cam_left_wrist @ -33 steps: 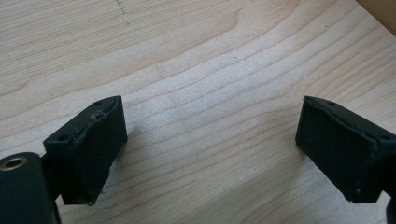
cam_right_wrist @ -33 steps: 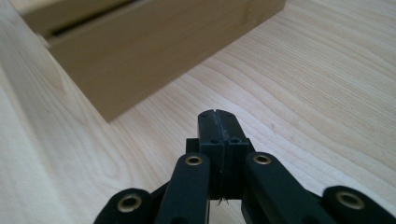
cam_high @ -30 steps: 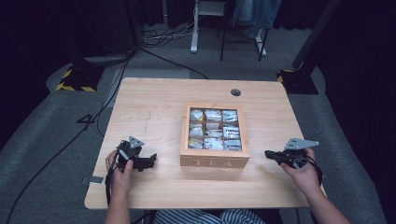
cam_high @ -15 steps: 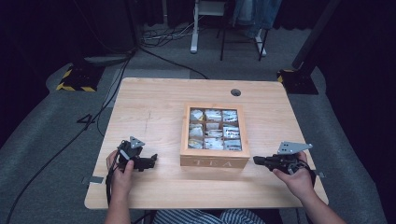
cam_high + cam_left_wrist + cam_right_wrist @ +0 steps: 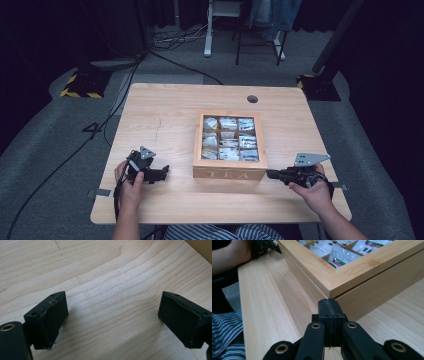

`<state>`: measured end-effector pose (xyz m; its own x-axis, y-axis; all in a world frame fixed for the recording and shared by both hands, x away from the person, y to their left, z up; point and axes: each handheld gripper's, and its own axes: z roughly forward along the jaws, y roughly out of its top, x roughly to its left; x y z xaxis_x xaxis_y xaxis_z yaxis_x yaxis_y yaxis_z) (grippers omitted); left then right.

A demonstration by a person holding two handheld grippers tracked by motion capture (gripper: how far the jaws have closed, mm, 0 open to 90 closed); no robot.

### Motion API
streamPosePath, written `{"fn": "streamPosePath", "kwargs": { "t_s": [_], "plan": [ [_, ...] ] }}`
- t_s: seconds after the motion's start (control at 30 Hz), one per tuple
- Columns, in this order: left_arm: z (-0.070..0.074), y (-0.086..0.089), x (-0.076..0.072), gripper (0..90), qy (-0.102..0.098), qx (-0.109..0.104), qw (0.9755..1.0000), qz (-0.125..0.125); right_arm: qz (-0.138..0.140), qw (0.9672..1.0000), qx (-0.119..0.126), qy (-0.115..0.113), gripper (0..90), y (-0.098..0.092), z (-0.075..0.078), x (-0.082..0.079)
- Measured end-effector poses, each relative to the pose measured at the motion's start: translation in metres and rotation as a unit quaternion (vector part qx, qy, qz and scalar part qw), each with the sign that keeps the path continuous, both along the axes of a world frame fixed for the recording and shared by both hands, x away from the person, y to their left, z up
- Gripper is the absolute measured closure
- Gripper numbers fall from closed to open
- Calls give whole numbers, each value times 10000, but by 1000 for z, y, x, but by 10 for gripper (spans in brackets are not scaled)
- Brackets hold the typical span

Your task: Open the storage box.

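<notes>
A wooden tea box marked TEA stands in the middle of the table, its compartments holding several tea bags under a windowed lid. My right gripper is shut with nothing in it; its tip lies just off the box's front right corner. My left gripper rests on the table left of the box, pointing toward it. In the left gripper view its jaws stand wide apart over bare wood, and the left gripper holds nothing.
The light wooden table has a round cable hole behind the box. A person's striped clothing shows at the near edge. Cables, a yellow-black striped base and chair legs stand on the grey floor beyond.
My right gripper has moved left along the table's front toward the box's near right corner. The left gripper and the box have stayed where they were.
</notes>
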<state>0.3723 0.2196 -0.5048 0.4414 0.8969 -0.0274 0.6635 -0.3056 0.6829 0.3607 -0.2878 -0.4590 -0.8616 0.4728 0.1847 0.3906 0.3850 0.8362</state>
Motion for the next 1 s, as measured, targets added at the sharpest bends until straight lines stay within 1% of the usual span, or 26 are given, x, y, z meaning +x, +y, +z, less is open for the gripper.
{"fn": "streamPosePath", "kwargs": {
  "t_s": [0.03, 0.1, 0.17, 0.2, 0.33, 0.5, 0.7, 0.73, 0.83, 0.9, 1.0],
  "plan": [
    [0, 0, 0, 98, -1, 1, 10000, -4, -16, 10000, -12, -36, 900, 0, -1, 0],
    [0, -1, 0, 98, -8, -9, 10000, 14, -35, 10000, -21, -33, 900, 1, -1, 1],
    [0, -1, 0, 98, -3, -7, 10000, 13, -37, 9999, 91, 55, 900, 1, -3, 2],
    [0, -1, 0, 98, -3, -7, 10000, 11, -40, 9999, 93, 60, 900, 1, -3, 2],
    [0, -1, 0, 98, 0, 12, 10000, 9, -114, 9999, 6, -62, 900, 3, 1, 0],
    [0, -2, 0, 98, -4, 12, 10000, 10, -145, 9998, 48, -86, 900, 4, 6, 1],
    [0, -2, 0, 98, -5, 12, 10000, 11, -154, 9996, 109, -208, 900, 5, 16, 2],
    [0, -2, 0, 97, -5, 12, 10000, 15, -162, 9994, 130, -261, 900, 6, 20, 3],
    [0, -2, 0, 97, -5, 13, 10000, 18, -171, 9992, 162, -325, 900, 8, 29, 5],
    [0, -2, 0, 97, -5, 13, 10000, 18, -175, 9992, 161, -325, 900, 8, 30, 6],
    [0, -2, 0, 97, -5, 13, 10000, 18, -194, 9991, 182, -325, 900, 11, 36, 9]
  ]
}}
